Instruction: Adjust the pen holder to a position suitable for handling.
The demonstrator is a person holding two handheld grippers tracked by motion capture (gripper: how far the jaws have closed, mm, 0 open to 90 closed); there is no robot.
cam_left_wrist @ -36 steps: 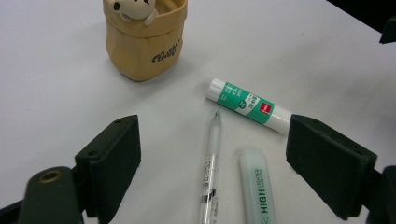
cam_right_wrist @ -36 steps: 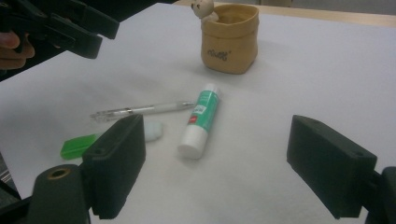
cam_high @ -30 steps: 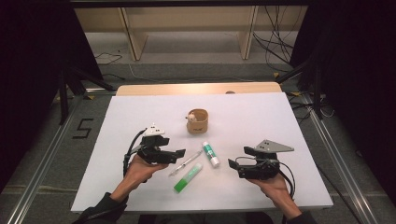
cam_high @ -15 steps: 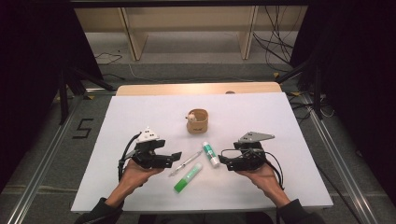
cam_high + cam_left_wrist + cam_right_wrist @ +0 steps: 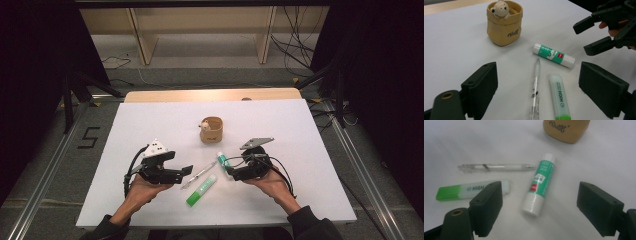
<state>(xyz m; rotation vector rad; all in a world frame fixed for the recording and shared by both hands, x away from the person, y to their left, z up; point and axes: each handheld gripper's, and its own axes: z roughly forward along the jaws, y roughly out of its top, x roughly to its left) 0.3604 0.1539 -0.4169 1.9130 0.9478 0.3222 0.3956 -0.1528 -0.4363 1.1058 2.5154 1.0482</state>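
Three stationery items mid-table, glue stick [image 5: 539, 184] lying between right gripper's [image 5: 231, 169] spread jaws, clear pen [image 5: 535, 87] and green highlighter [image 5: 559, 96] just beside it, left gripper [image 5: 184, 173] low, jaws apart, facing them, bear pouch [image 5: 211, 129] beyond

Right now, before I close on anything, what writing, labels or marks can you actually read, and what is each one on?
"HIGH": on the green and white highlighter pen; the letters after it are hidden.
"5": black mark on the grey floor left of the white table.
Dark cursive word on the tan paper-bag-style cup with a bear figure: not legible.
Green and white glue stick: label print and red patch too blurred to read.
Clear plastic pen: barrel print too small.
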